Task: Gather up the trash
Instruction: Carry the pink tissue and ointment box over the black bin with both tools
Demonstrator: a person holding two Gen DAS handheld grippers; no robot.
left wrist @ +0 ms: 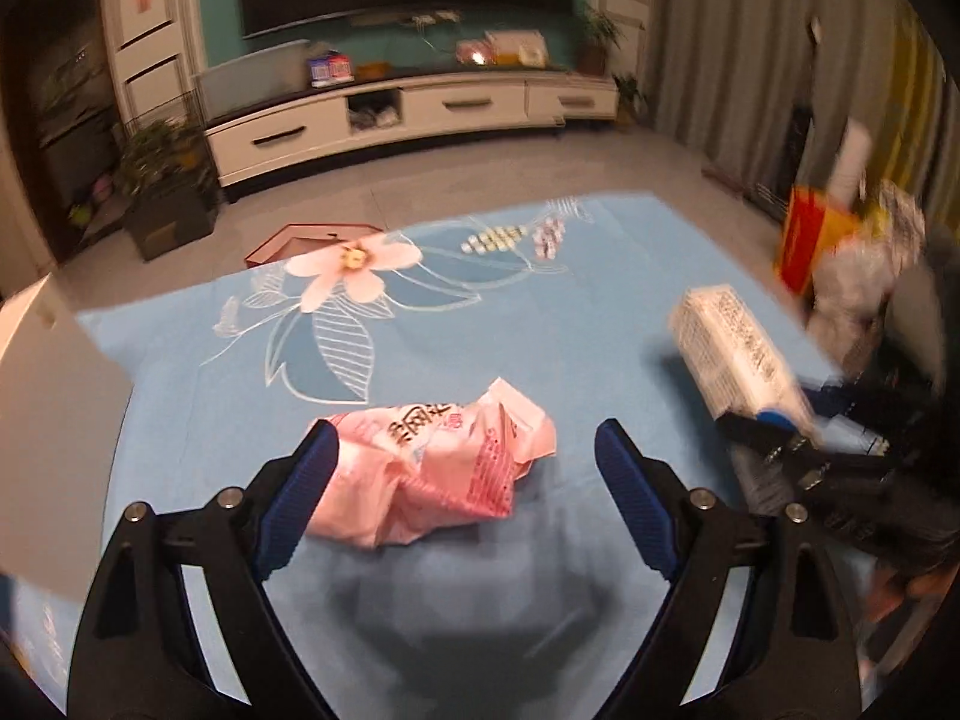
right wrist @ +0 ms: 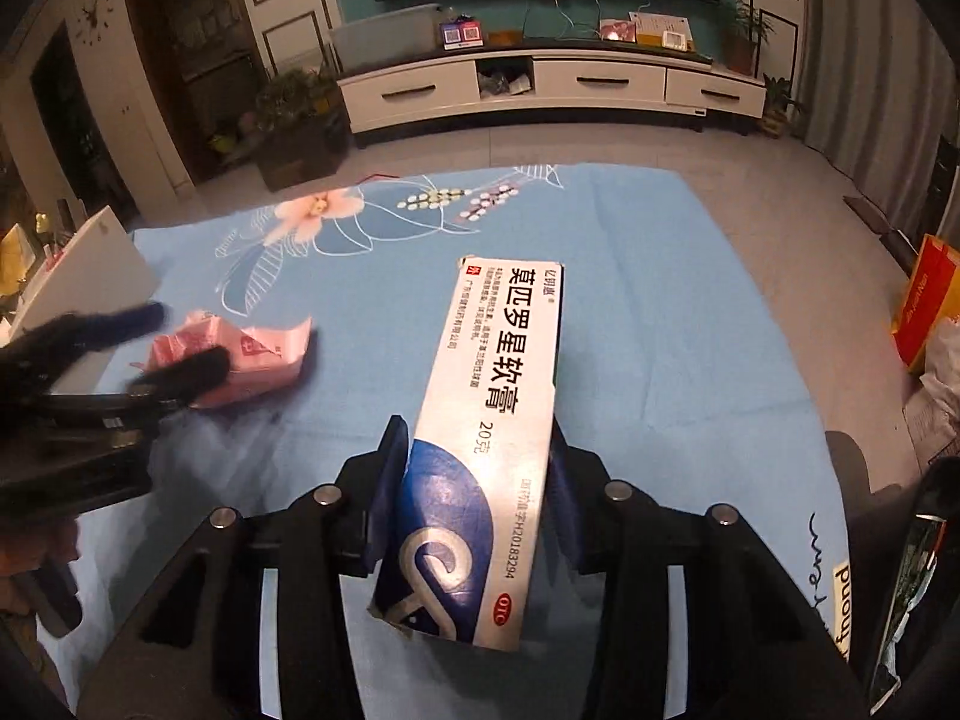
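A crumpled pink wrapper [left wrist: 438, 468] lies on the blue flowered cloth [left wrist: 540, 312]. My left gripper [left wrist: 467, 438] is open around it, with the wrapper nearer the left finger and a gap on the right side. In the right wrist view the same wrapper [right wrist: 264, 354] shows behind the blurred left gripper [right wrist: 186, 336]. My right gripper [right wrist: 477, 429] is shut on a long white and blue medicine box [right wrist: 498, 396], gripping it near its lower end and holding it above the cloth. From the left wrist view that box [left wrist: 732, 348] is seen at the right.
A red and yellow paper bag [right wrist: 924, 300] and a white plastic bag [left wrist: 858, 282] stand on the floor to the right of the cloth. A white board [left wrist: 48, 420] leans at the left edge. Beyond the cloth are a potted plant [right wrist: 294, 120] and a TV cabinet [right wrist: 540, 84].
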